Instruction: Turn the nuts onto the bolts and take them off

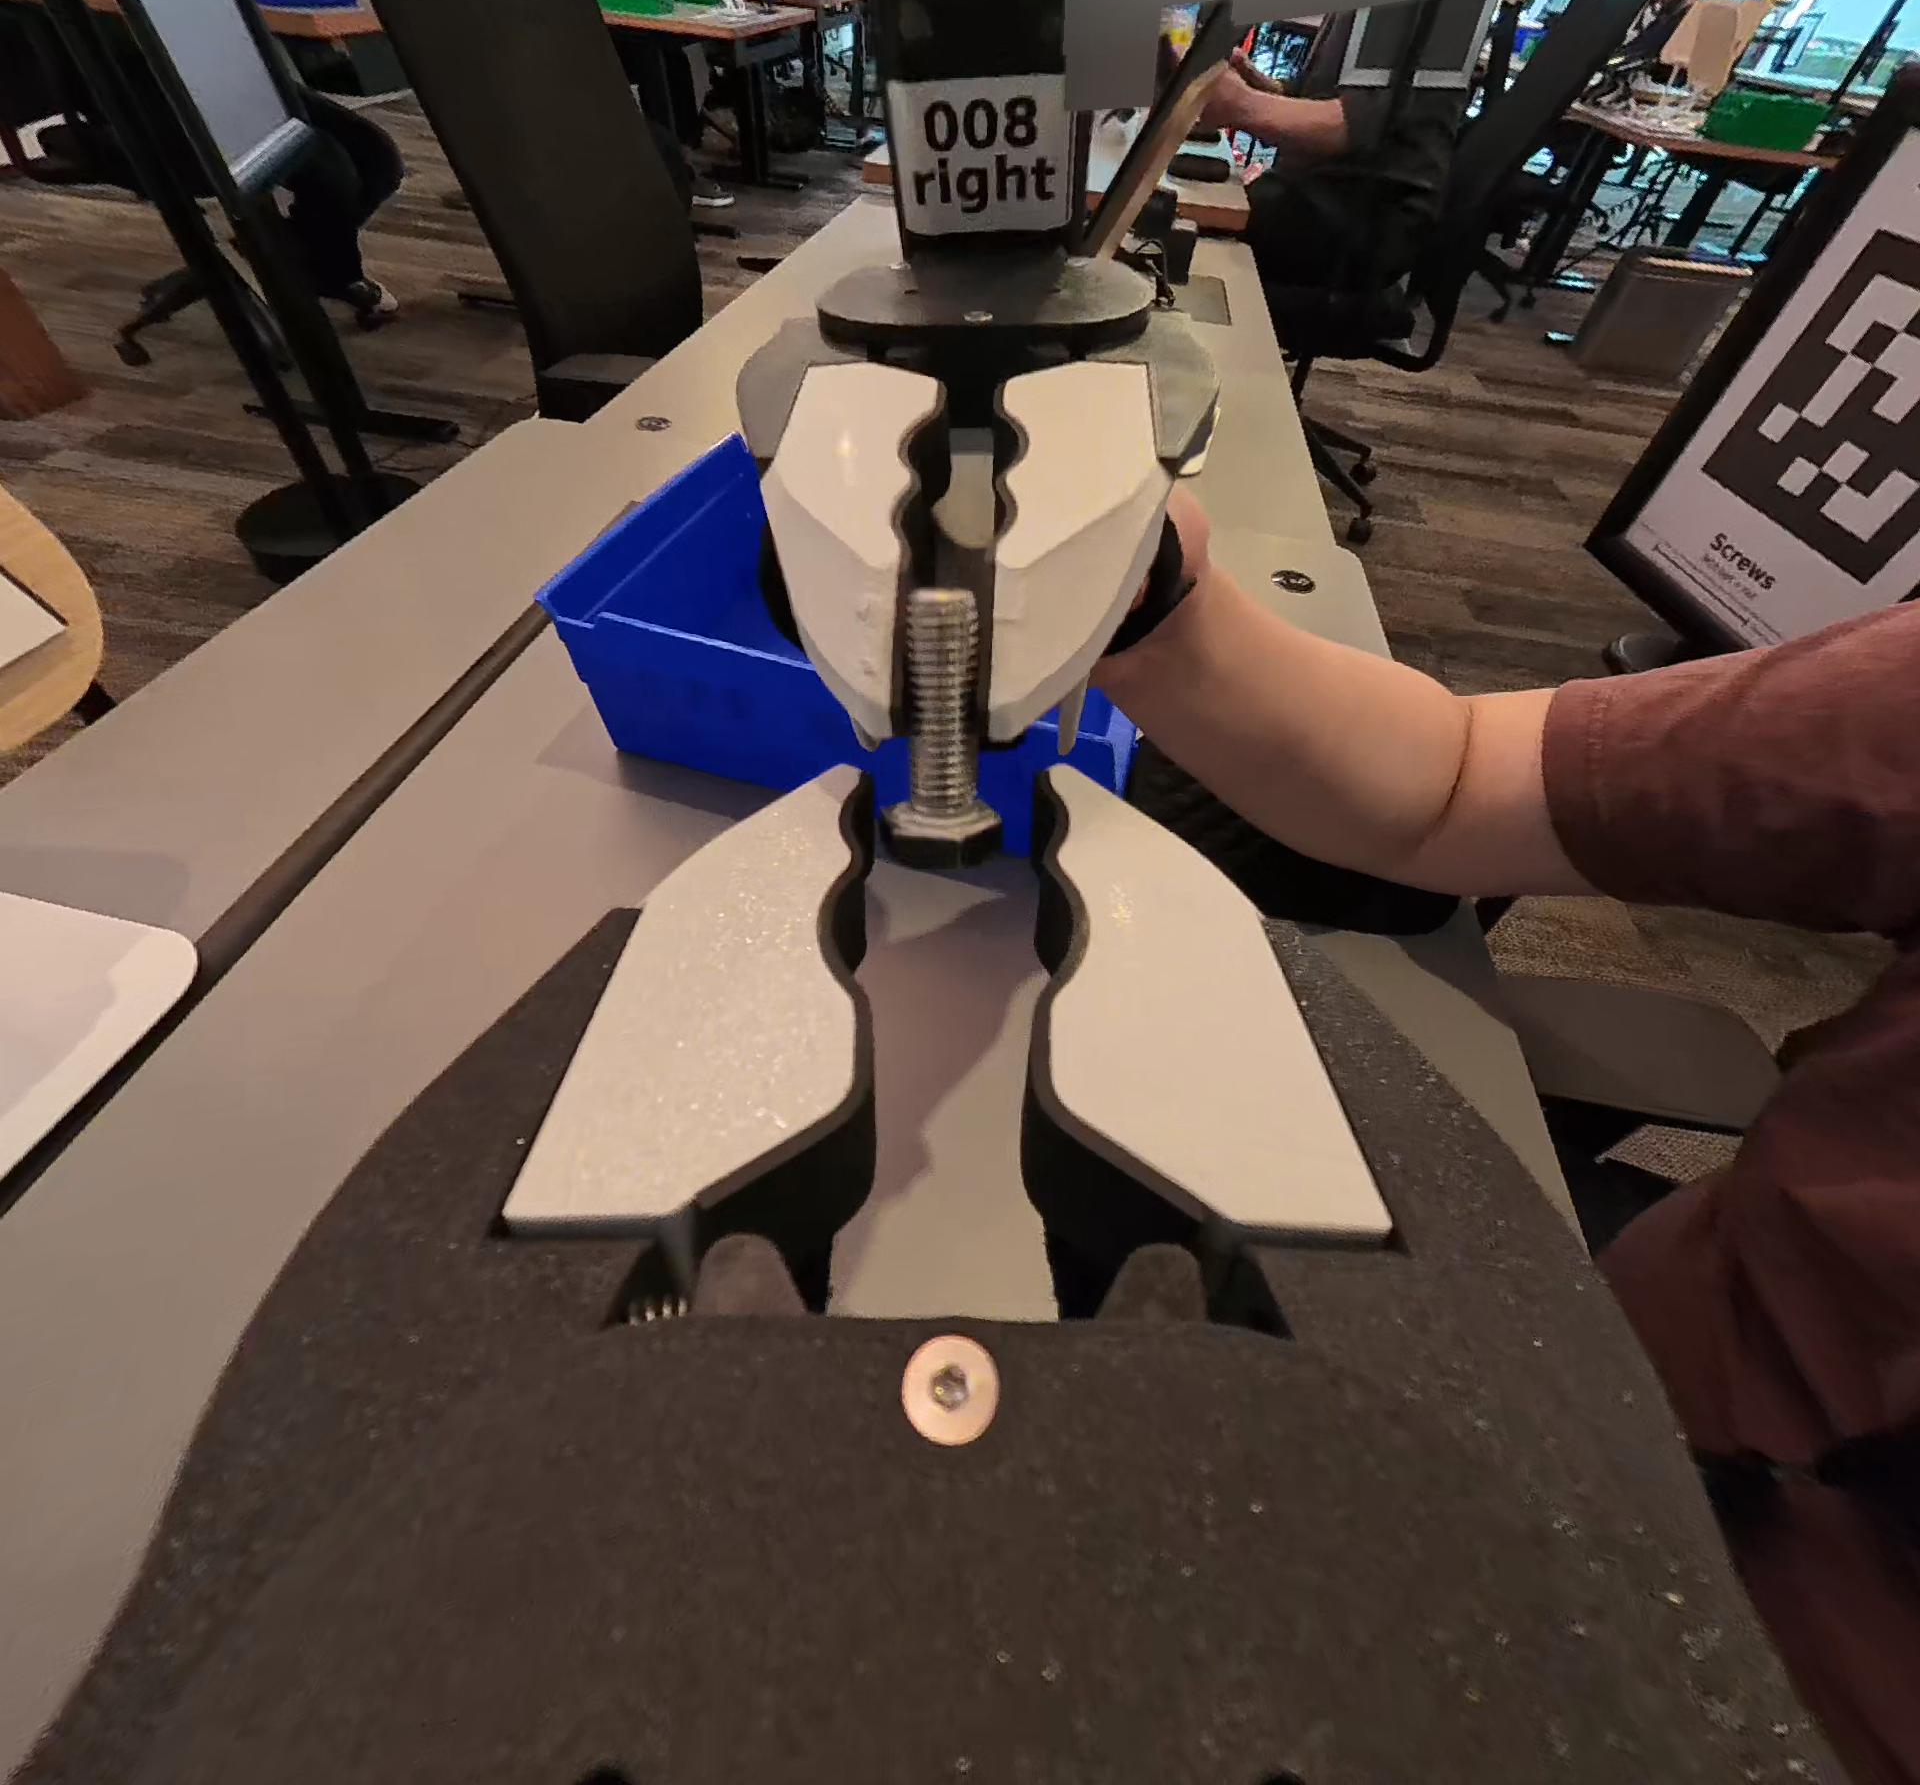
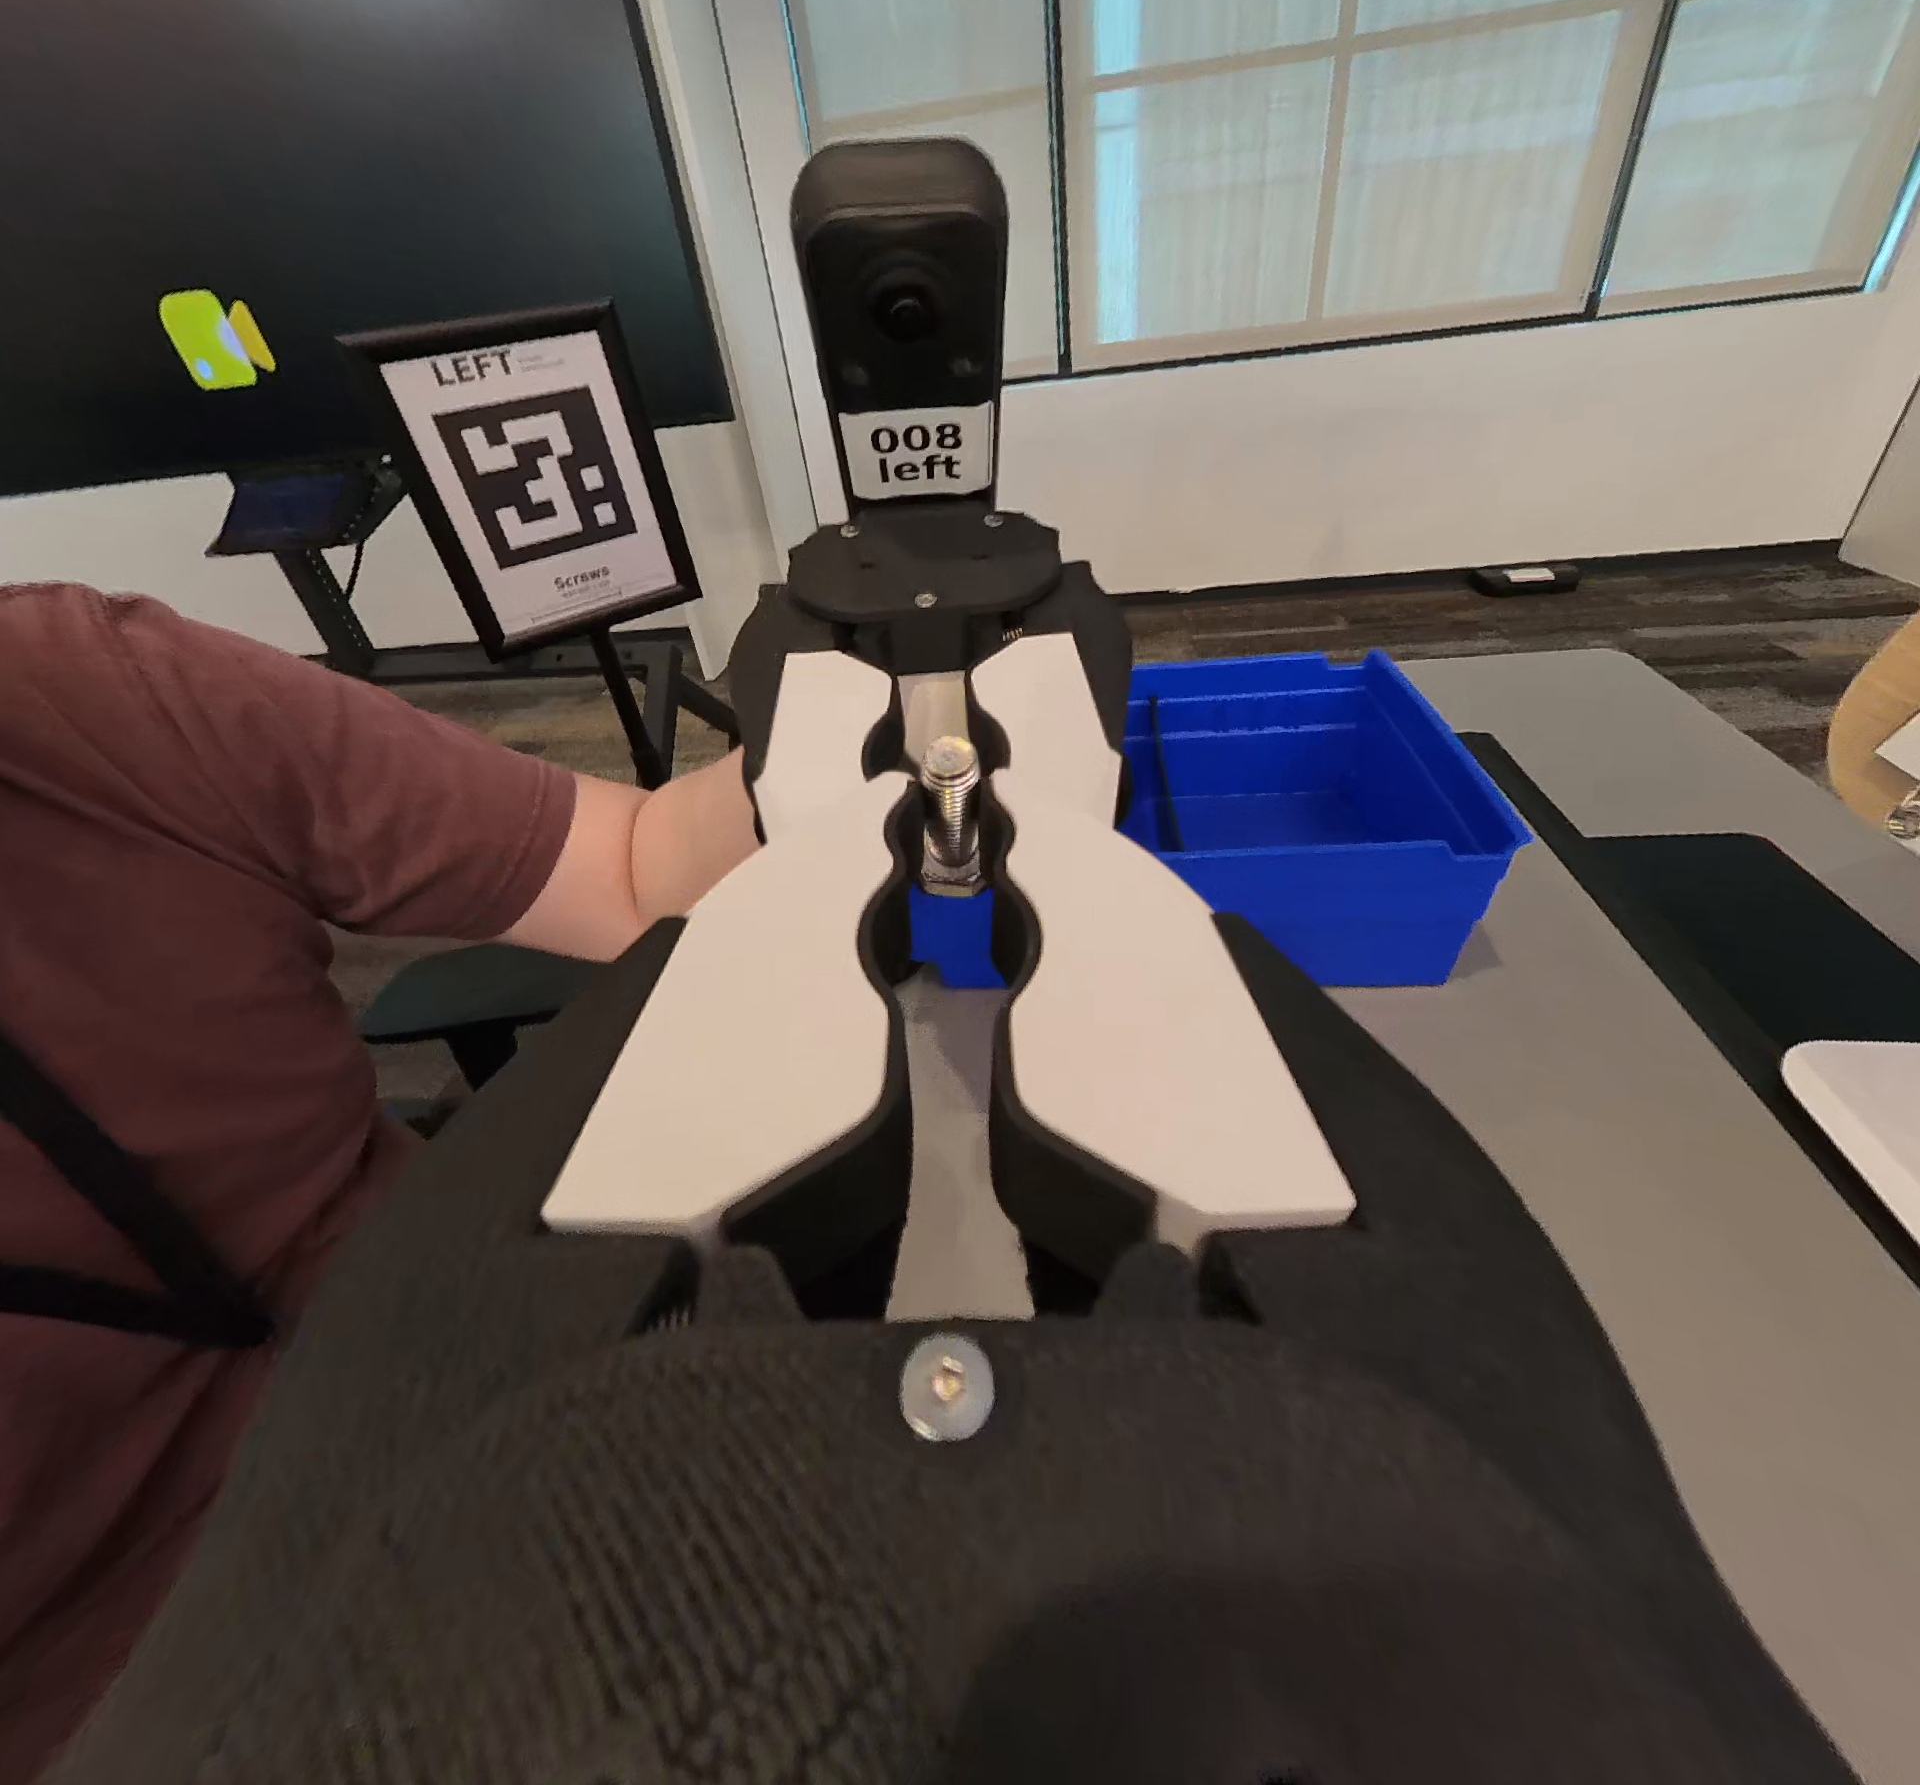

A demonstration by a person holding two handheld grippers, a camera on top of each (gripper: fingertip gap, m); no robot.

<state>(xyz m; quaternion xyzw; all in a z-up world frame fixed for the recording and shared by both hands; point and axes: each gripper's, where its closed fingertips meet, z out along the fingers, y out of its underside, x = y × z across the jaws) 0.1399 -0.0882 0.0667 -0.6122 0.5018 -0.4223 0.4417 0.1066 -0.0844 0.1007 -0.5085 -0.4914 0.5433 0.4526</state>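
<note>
Bolt (image 1: 941, 696) shank partly behind tool fingers (image 1: 862, 540)

i see the two hand-held grippers nose to nose, the right hand-held gripper (image 1: 971, 696) blocking the left hand-held gripper (image 1: 948, 805) straight ahead. the blue bin (image 2: 1351, 888) stands just behind them on the tabletop (image 2: 1621, 1112), whose bare grey surface lies open on the near side.
</note>
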